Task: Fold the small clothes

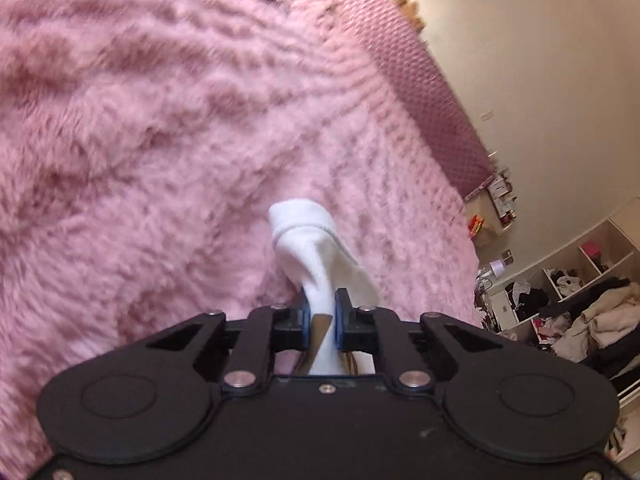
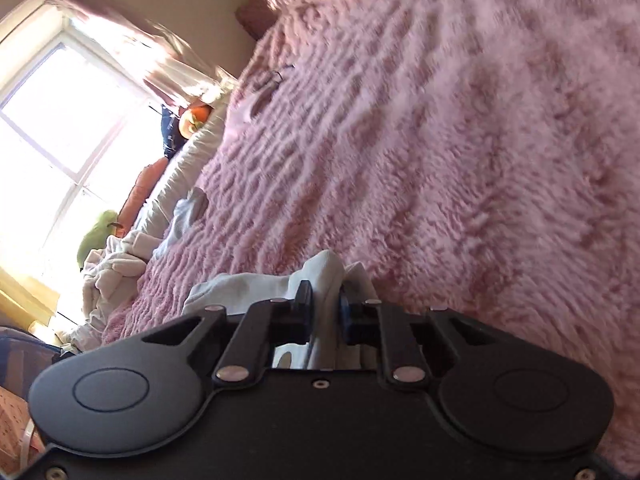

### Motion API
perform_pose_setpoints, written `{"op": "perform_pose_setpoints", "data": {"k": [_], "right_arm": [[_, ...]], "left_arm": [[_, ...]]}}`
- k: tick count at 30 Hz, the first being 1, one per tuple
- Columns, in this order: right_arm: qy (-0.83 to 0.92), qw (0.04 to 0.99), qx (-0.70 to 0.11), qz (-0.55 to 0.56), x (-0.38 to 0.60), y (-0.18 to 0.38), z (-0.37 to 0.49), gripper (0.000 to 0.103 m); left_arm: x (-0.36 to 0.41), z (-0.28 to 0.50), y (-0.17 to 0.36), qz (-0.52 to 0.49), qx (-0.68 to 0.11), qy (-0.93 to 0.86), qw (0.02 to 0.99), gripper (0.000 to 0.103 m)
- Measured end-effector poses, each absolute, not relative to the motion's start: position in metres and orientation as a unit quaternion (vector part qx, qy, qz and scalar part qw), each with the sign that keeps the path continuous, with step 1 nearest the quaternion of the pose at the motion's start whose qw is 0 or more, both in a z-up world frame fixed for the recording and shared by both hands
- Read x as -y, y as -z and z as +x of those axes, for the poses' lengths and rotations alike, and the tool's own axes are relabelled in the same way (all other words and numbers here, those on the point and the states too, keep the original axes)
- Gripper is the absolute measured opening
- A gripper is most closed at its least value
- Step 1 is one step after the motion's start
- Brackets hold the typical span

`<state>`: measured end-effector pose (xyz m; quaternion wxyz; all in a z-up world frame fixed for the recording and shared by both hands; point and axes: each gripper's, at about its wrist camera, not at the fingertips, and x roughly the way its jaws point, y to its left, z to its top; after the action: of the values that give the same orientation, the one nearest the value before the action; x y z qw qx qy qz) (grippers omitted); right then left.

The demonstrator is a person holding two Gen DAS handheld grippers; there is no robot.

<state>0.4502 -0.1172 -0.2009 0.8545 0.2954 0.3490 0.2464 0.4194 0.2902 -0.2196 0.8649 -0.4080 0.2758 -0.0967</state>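
A white sock point(image 1: 316, 252) hangs over the fluffy pink blanket point(image 1: 160, 140). My left gripper point(image 1: 320, 308) is shut on one end of it, the fabric pinched between the blue pads. In the right wrist view my right gripper point(image 2: 325, 304) is shut on white sock fabric point(image 2: 256, 284), which bunches to the left of the jaws just above the pink blanket point(image 2: 460, 140). A second pale sock point(image 2: 186, 216) lies near the blanket's left edge. I cannot tell whether both grippers hold the same sock.
A pink quilted headboard point(image 1: 420, 76) runs along the bed's far side. Shelves with piled clothes point(image 1: 580, 308) stand at the right. In the right wrist view a bright window point(image 2: 60, 120), crumpled white bedding point(image 2: 116, 268) and orange cushions point(image 2: 140, 192) border the bed's left side.
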Motion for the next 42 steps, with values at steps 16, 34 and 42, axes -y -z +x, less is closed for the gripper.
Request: {"op": "perform_pose_setpoints", "data": {"k": [16,34,42], "right_arm": [[-0.304,0.880,-0.325,0.168,0.112,0.140,0.356,0.027],[-0.222,0.896,-0.362,0.130,0.116,0.182,0.278,0.012],[-0.242,0.911,-0.325,0.070,0.111,0.166,0.213,0.016]], "left_arm": [[-0.256,0.333,0.146,-0.239,-0.338,0.091,0.906,0.046],[-0.197,0.233,0.192,-0.226,-0.384,0.091,0.891,0.053],[-0.181,0.183,0.177,-0.236,-0.361,0.112,0.895,0.060]]}}
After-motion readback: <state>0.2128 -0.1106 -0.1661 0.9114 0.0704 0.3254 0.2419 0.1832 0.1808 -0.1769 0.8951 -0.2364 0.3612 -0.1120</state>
